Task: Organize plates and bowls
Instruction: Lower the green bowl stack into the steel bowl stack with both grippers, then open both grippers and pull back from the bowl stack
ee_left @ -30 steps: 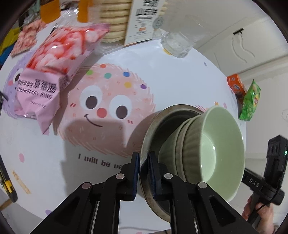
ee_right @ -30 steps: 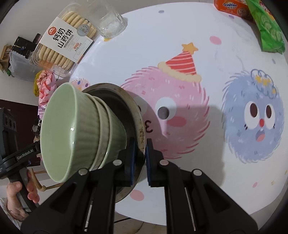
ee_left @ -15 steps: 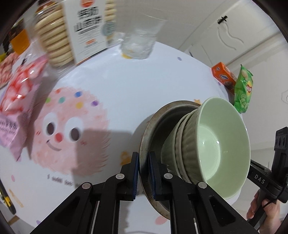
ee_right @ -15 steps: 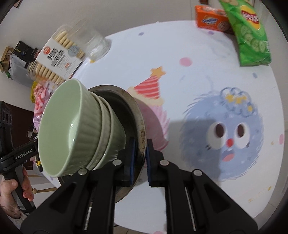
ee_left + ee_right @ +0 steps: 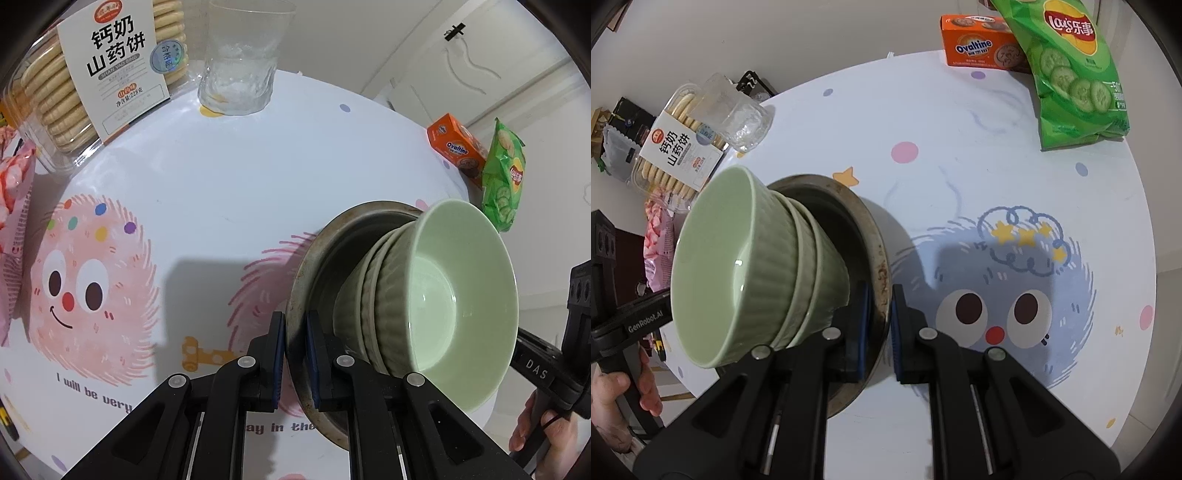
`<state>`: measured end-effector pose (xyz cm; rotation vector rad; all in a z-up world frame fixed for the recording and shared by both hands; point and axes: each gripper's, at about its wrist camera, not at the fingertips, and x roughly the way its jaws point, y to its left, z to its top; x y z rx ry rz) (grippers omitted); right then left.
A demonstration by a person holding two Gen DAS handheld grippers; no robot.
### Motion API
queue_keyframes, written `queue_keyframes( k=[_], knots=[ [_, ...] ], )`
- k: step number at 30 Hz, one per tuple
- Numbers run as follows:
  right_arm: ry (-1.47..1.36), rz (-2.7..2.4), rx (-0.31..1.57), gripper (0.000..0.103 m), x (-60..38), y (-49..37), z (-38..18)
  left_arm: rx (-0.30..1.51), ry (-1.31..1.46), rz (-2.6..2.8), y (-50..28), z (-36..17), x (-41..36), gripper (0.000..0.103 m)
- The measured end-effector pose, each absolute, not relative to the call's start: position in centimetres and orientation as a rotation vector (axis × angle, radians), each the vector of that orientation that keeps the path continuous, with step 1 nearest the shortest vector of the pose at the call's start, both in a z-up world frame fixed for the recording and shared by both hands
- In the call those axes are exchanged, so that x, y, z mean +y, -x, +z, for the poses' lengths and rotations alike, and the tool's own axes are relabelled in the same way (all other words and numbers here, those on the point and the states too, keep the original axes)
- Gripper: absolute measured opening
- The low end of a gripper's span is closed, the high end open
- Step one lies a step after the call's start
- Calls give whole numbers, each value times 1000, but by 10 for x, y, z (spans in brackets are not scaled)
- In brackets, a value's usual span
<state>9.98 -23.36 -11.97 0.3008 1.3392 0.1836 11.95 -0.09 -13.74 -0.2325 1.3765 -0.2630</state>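
You have the metal plate [image 5: 306,258] pinched by its rim from two sides: the left gripper [image 5: 295,354] clamps one edge and the right gripper [image 5: 879,325] the opposite edge, each set of jaws pressed tight on the thin metal. The stack of green bowls [image 5: 443,291] sits nested on the plate, held above the round table [image 5: 258,166], over its middle. To carry this well, I judge you should keep both hands level with each other and move them together, since any tilt could slide the bowls toward the plate's rim; set it down flat before you release. Readable writing: "Ovaltine" on the orange box [image 5: 979,44] and "Lay's" on the green chip bag [image 5: 1075,74], both at the table's far edge; "SHAN YAO BING" on the biscuit pack [image 5: 103,66]; and "I will be very" on the tablecloth.
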Motion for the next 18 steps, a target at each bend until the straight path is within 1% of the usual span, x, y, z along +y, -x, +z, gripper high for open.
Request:
queue_keyframes(
  k=[10, 11, 12, 13, 14, 16, 18],
  knots=[
    [-325, 186, 1369, 13, -235, -95, -130, 1373, 276, -238, -115, -139, 0, 13],
    [-326, 184, 1369, 13, -235, -95, -130, 1374, 276, -229, -115, -139, 1, 16],
    [-325, 181, 1364, 14, -235, -94, -129, 1369, 267, -217, -114, -138, 2, 22],
    [-322, 178, 1365, 21, -235, -93, -128, 1357, 258, -208, -111, -135, 5, 24],
    [-323, 174, 1366, 35, -237, -91, -127, 1339, 255, -202, -108, -131, 7, 27],
    [-322, 149, 1353, 51, -242, -86, -123, 1292, 227, -167, -102, -121, 14, 34],
    [-336, 136, 1342, 51, -250, -78, -117, 1266, 215, -140, -96, -113, 21, 48]
  ],
)
